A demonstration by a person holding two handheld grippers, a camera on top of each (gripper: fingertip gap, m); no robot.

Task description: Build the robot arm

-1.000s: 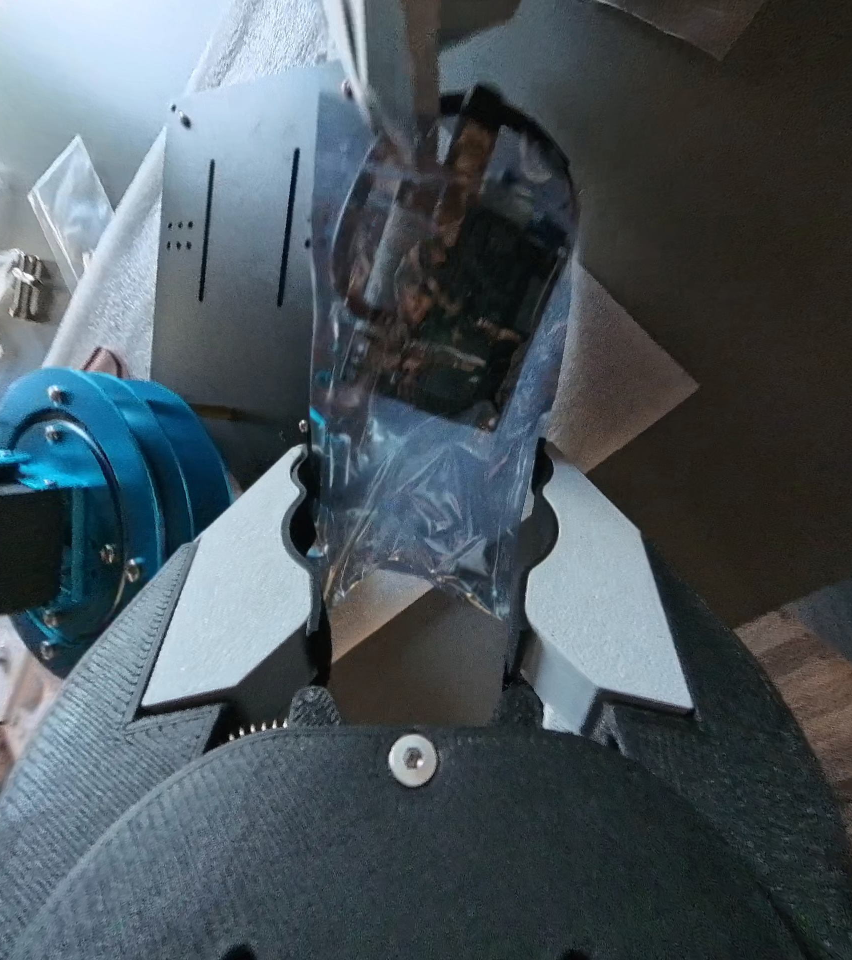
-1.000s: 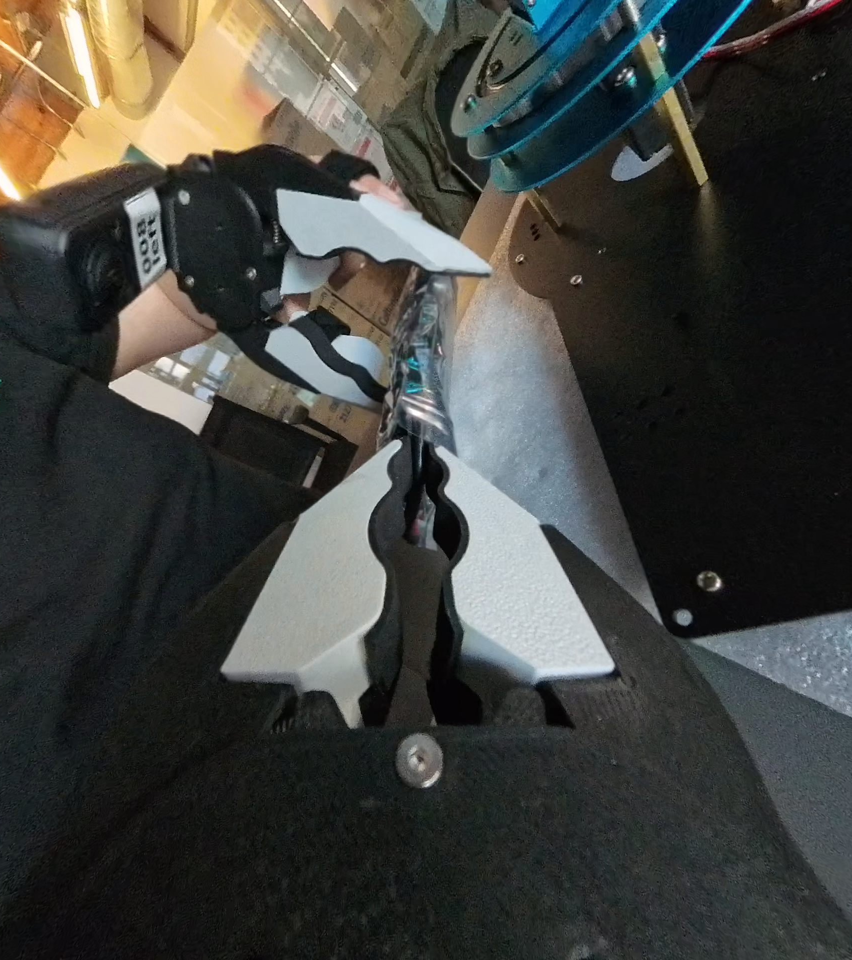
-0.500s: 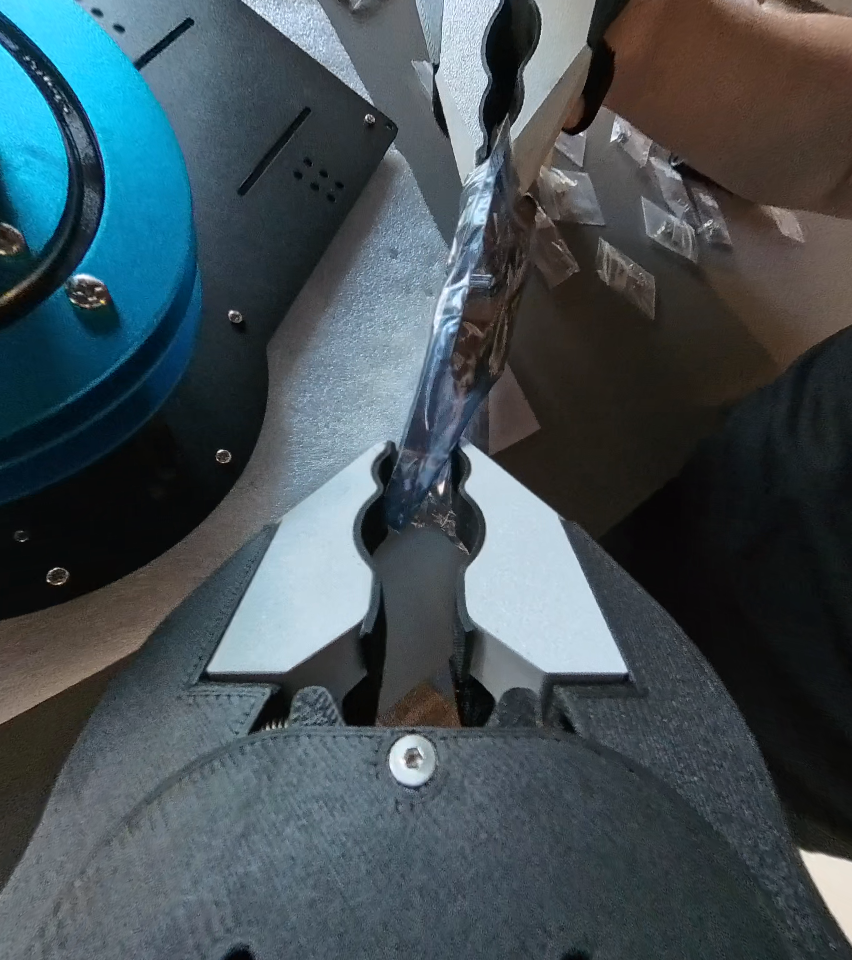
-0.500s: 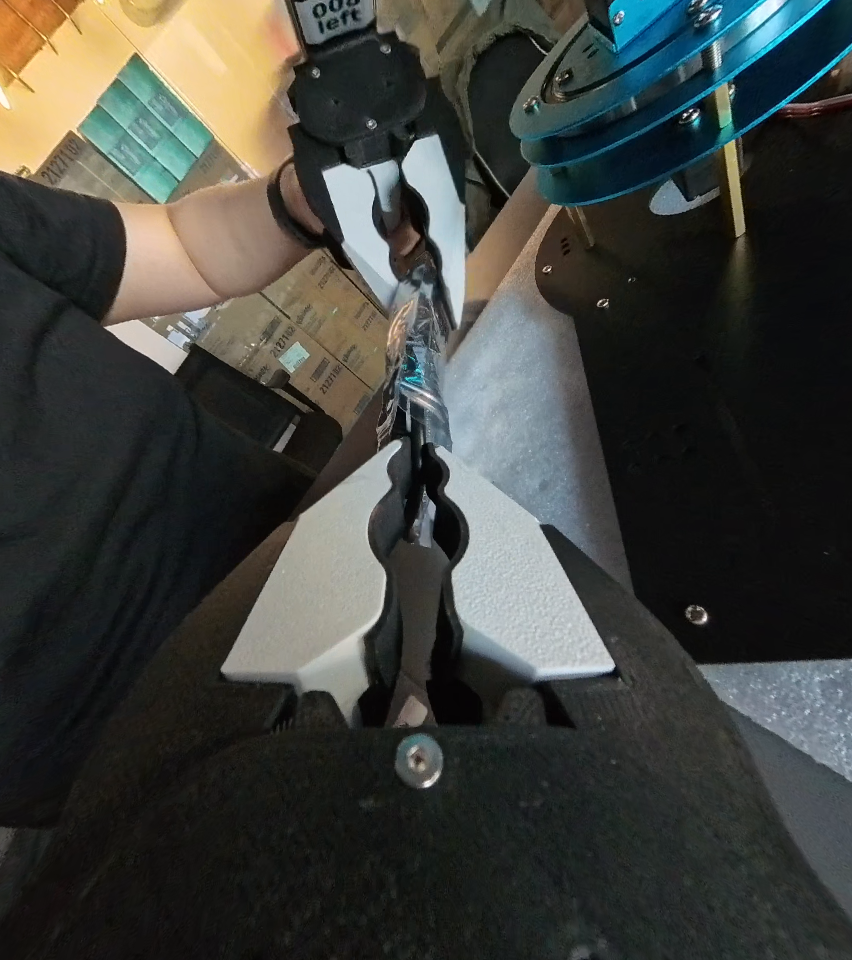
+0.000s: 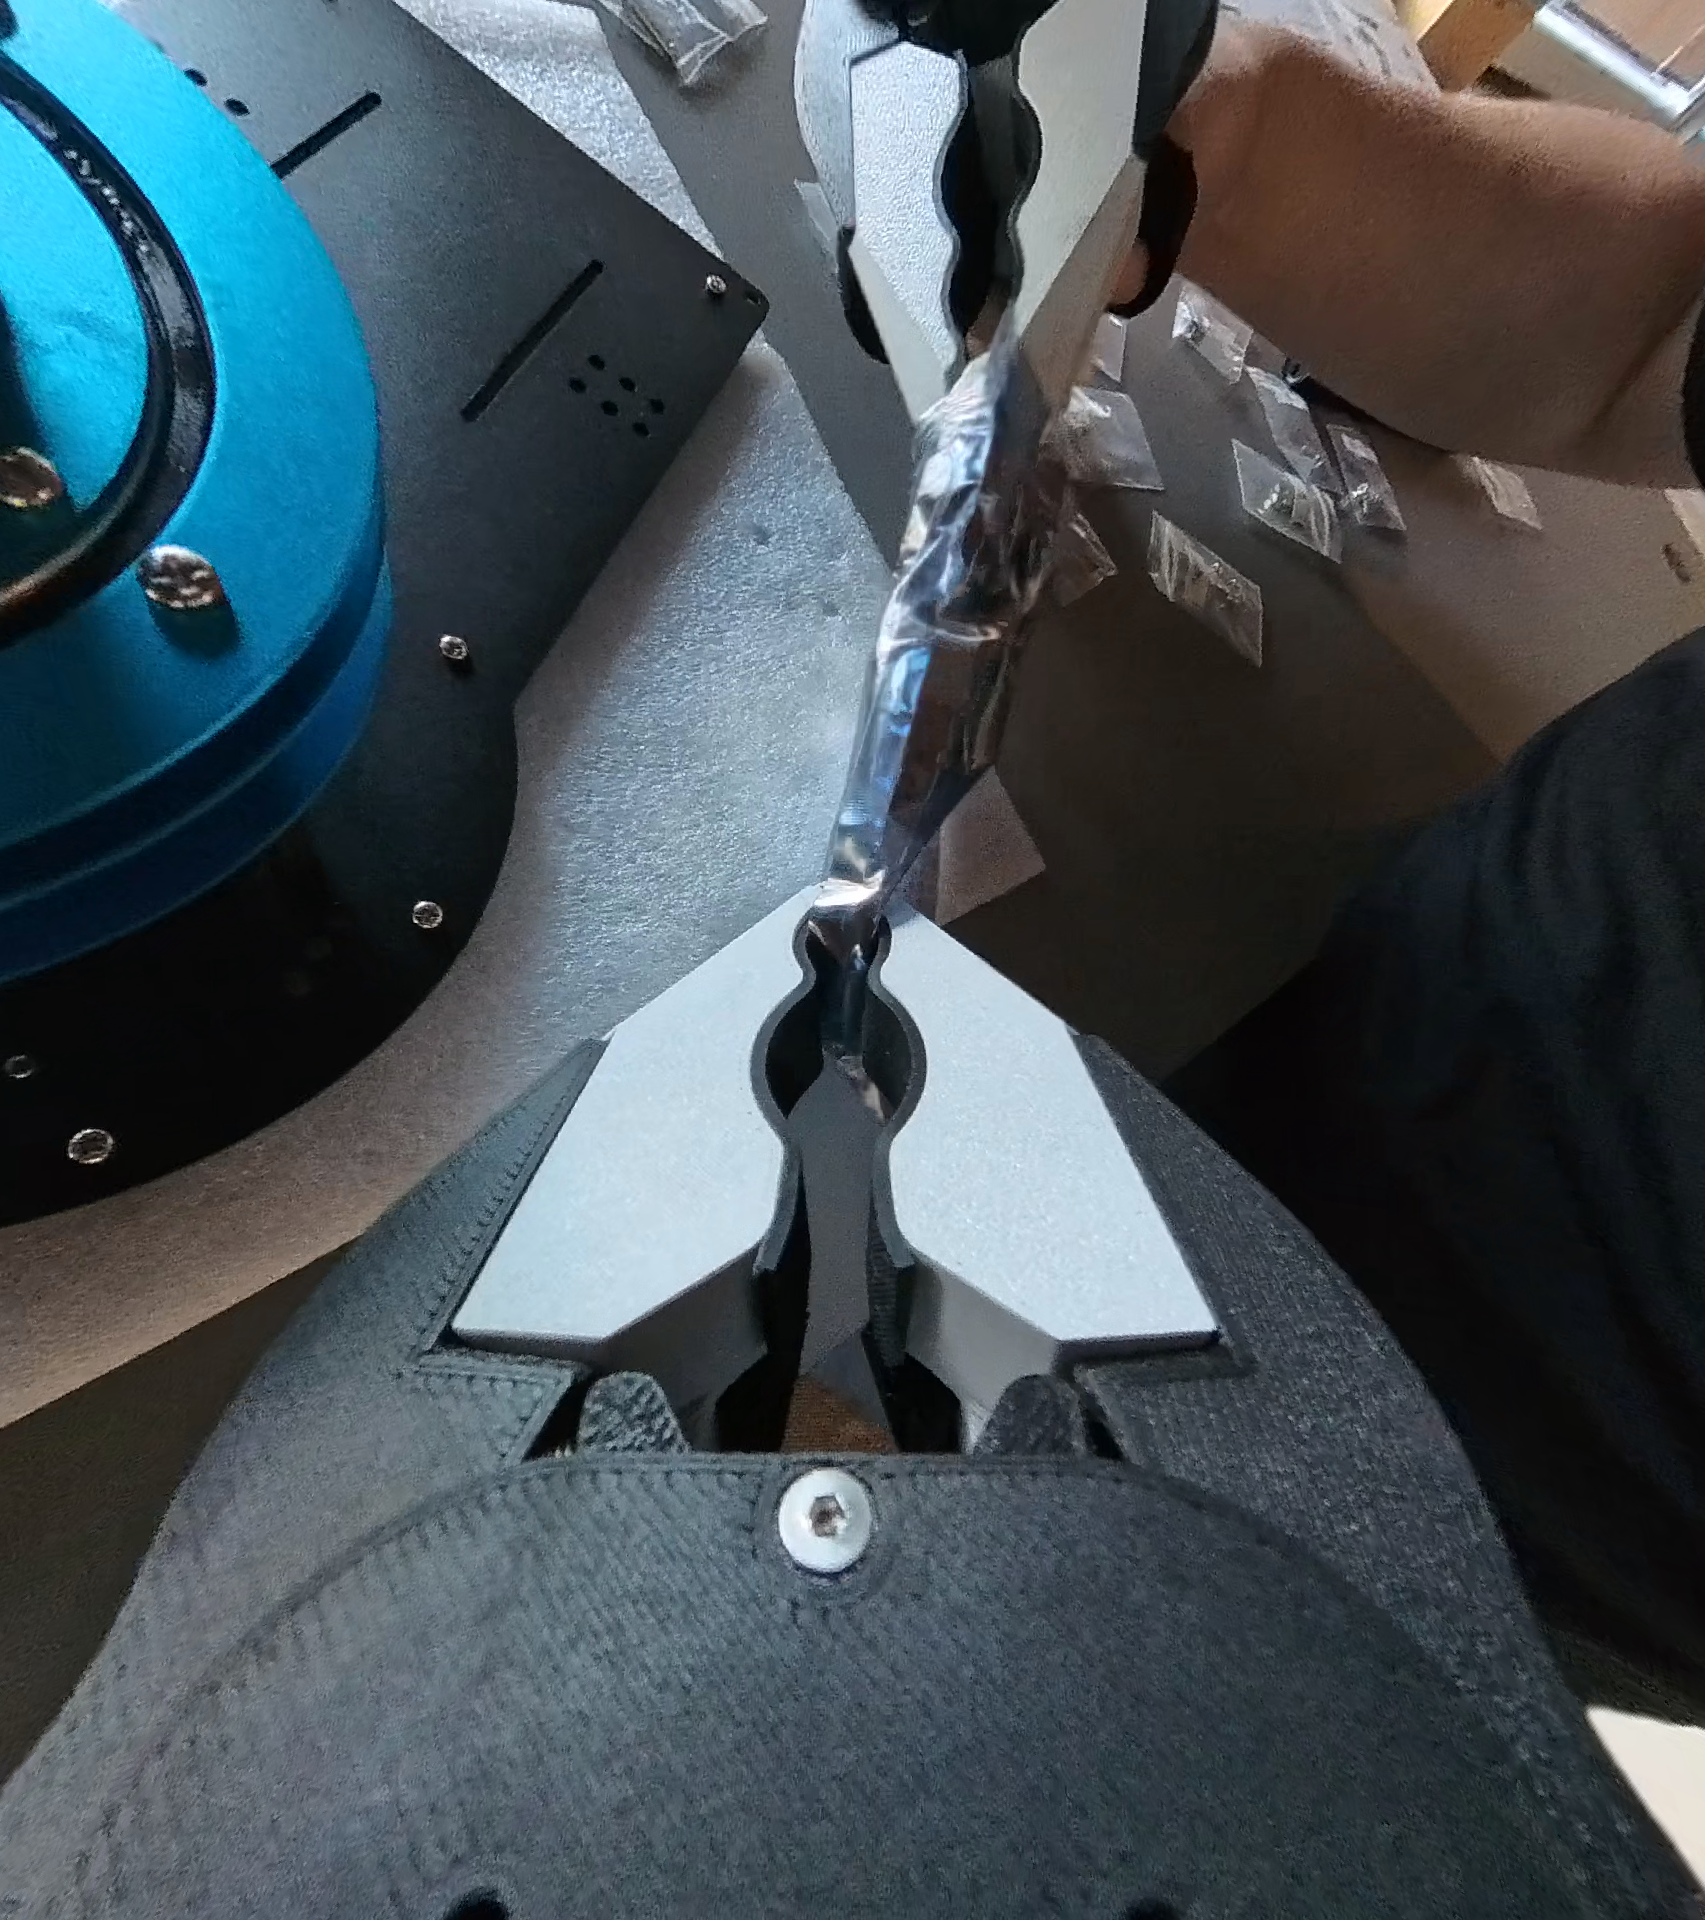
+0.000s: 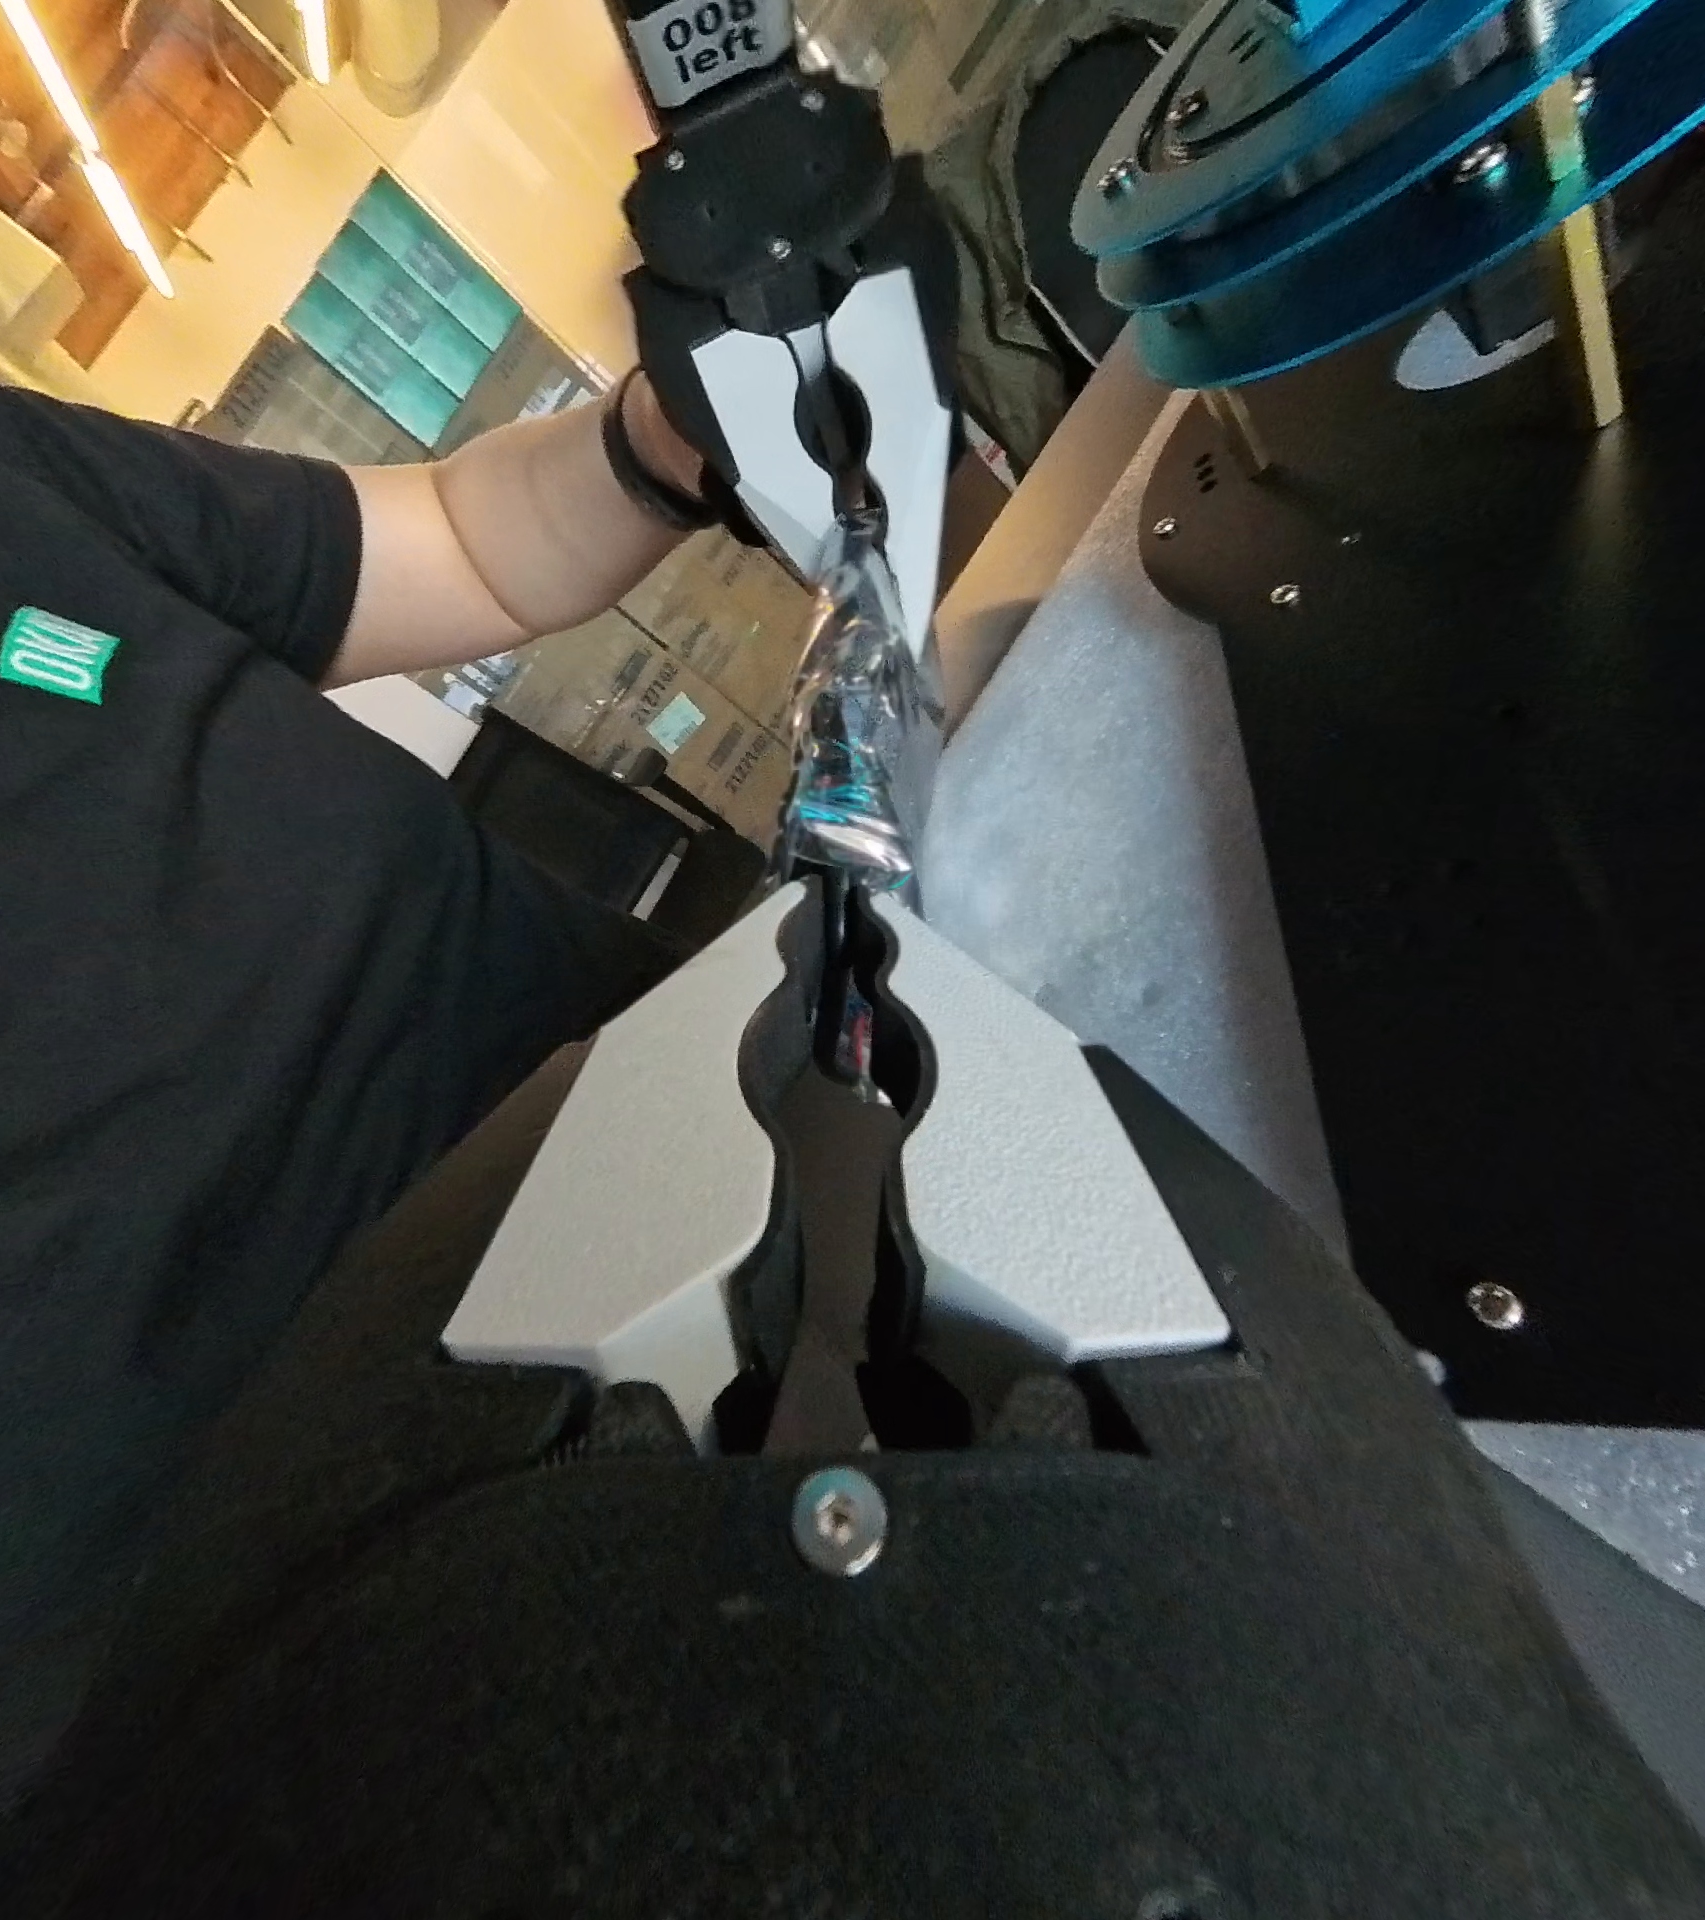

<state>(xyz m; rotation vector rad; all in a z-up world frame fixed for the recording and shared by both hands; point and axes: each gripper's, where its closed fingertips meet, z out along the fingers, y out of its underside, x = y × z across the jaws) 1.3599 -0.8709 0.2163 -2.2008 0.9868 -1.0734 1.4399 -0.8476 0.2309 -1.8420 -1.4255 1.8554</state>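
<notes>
We see the left hand-held gripper (image 5: 843,935) at lower centre of the left wrist view, its grey fingers closed tight on one end of a crinkled, clear shiny plastic bag (image 5: 941,623). The bag stretches up the middle of the frame, held off the worktop (image 5: 671,727), to the right hand-held gripper (image 5: 983,343) at top centre, which is pinched closed on the other end. A bare forearm (image 5: 1430,260) enters from the upper right behind it.

In the right wrist view the same bag (image 6: 853,748) runs from the right hand-held gripper (image 6: 843,914) at centre up to the left one (image 6: 853,509) near the top; dark contents with coloured wires show through the plastic.

A blue round metal assembly (image 5: 100,520) on a black screwed base plate (image 5: 412,727) fills the left of the left wrist view. Several small clear packets (image 5: 1284,488) lie on the worktop at upper right. A black-shirted torso (image 5: 1554,1143) occupies the right side.
</notes>
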